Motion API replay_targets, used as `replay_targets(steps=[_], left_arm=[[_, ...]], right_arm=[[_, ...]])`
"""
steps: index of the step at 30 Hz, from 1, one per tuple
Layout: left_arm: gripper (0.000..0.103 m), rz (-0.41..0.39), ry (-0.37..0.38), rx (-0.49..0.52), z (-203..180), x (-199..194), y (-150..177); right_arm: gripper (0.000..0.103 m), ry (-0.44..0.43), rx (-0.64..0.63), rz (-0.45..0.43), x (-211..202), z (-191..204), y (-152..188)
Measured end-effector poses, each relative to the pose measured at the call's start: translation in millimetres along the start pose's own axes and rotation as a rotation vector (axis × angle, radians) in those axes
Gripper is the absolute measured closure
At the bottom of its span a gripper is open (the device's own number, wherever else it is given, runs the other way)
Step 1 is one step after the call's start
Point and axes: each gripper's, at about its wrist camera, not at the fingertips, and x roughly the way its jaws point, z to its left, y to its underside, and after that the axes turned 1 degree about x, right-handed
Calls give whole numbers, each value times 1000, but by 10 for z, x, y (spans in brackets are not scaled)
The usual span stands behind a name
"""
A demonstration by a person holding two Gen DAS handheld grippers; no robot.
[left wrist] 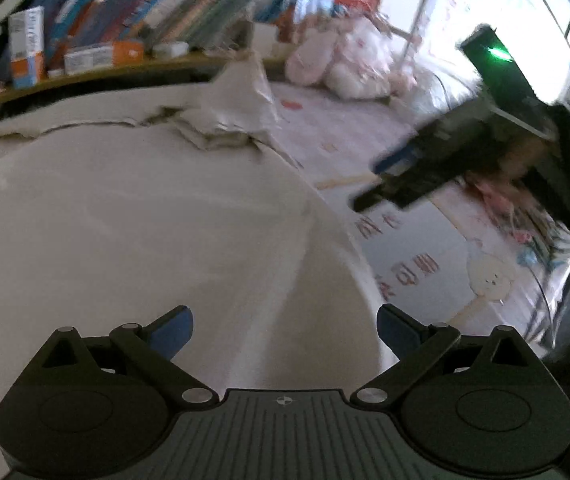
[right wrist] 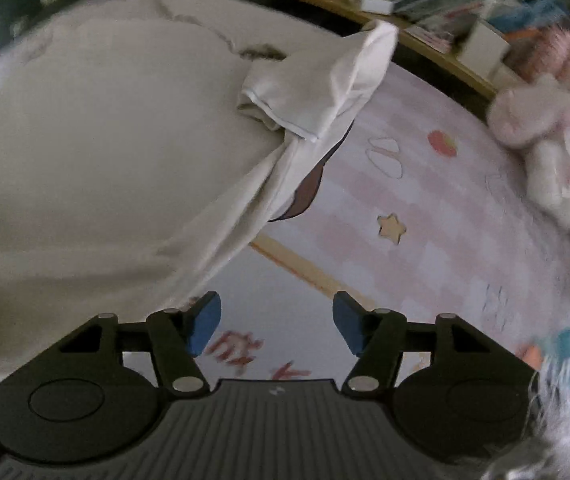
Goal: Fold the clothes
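A cream-white garment (left wrist: 133, 216) lies spread flat on a pink patterned mat (left wrist: 437, 256). Its sleeve (right wrist: 325, 92) is folded back over the body at the far right corner, and a long fold of cloth (right wrist: 237, 216) runs along the right edge. My left gripper (left wrist: 285, 330) hovers open above the garment's near right part with nothing between its blue pads. My right gripper (right wrist: 277, 326) is open too, over the mat just right of the garment's edge, empty. In the left wrist view the right gripper (left wrist: 389, 184) appears blurred at the right, held by a sleeved hand.
A low shelf packed with books (left wrist: 125, 28) runs along the far side. A pink and white plush toy (right wrist: 557, 148) lies on the mat at the far right. The mat (right wrist: 425, 208) extends right of the garment. A bright window (left wrist: 525, 8) is at the back right.
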Motion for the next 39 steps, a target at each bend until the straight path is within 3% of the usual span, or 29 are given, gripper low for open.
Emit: replay_targets(steps=[5,9,13,17,20,21,22,26,28,31,33,36,38,39], left_arm=[[3,0,-112,-53,570,-163,99],[3,5,-191,-52,1054,-395,262],[3,19,-194,-30,1429,-610,472],[3,45,-163,-8,1685,-701,672],[3,61,-143,28,1773,-704,761],[3,70,-135,40,1806,-704,783],[3,82,-135,53,1824,-695,794],[4,109,-146,131,1887,-695,863],[4,105,-134,142,1915,-699,869],[4,102,-126,157,1950,-711,878],[4,92,-139,154,1992,-779,888],[4,63,-169,121,2118,-965,923],[4,48,-193,70,2250,-1113,966],[10,43,-204,39,2319,-1182,990]], right_arm=[[43,-132,247,-2,-204,123,250],[48,-172,403,43,-281,457,560],[53,-189,524,91,-336,863,817],[57,-135,597,117,-294,1205,934],[73,-71,640,100,-309,1410,982],[94,-54,658,94,-327,1455,1004],[98,-52,675,90,-355,1456,1028],[98,-152,785,-29,-899,1391,1051],[98,-70,775,-60,-1157,1342,1046],[95,105,699,60,-1049,1334,1082],[93,170,672,168,-854,1333,1151],[71,212,666,146,-842,1315,1249],[71,204,675,127,-790,1314,1229],[71,193,680,119,-748,1318,1198]])
